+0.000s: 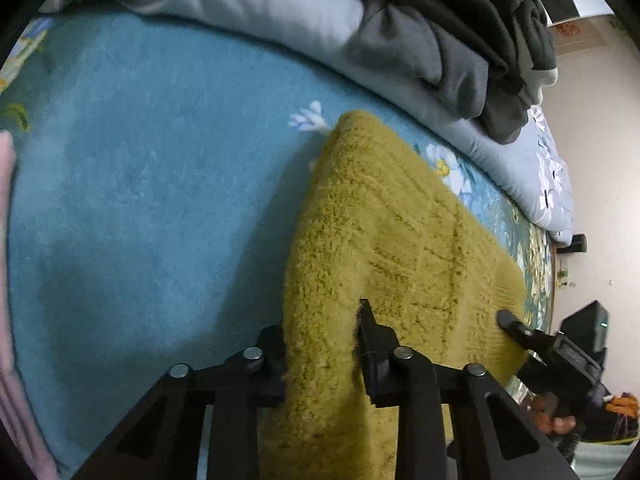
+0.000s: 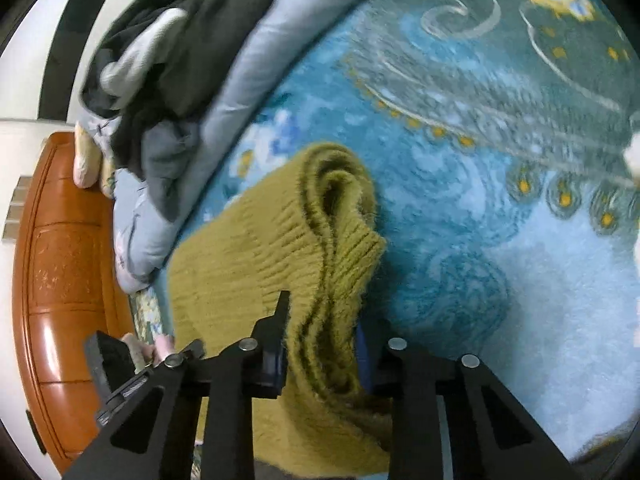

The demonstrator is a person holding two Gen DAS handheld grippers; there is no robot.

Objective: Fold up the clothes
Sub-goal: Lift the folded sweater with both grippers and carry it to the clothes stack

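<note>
A fuzzy mustard-yellow knit sweater (image 1: 384,224) hangs lifted above a blue flowered bed cover (image 1: 140,184). My left gripper (image 1: 320,332) is shut on one edge of it; the knit bulges between the two black fingers. The right gripper also shows in the left wrist view (image 1: 516,326) at the sweater's ribbed hem. In the right wrist view my right gripper (image 2: 320,320) is shut on the bunched ribbed hem of the sweater (image 2: 288,232), which droops in folds over the blue cover (image 2: 500,240).
A light grey quilt (image 1: 248,4) with dark clothes (image 1: 480,28) heaped on it lies along the far side of the bed. A pink cloth (image 1: 8,280) sits at the left edge. A brown wooden bed frame (image 2: 60,264) and a white wall border the bed.
</note>
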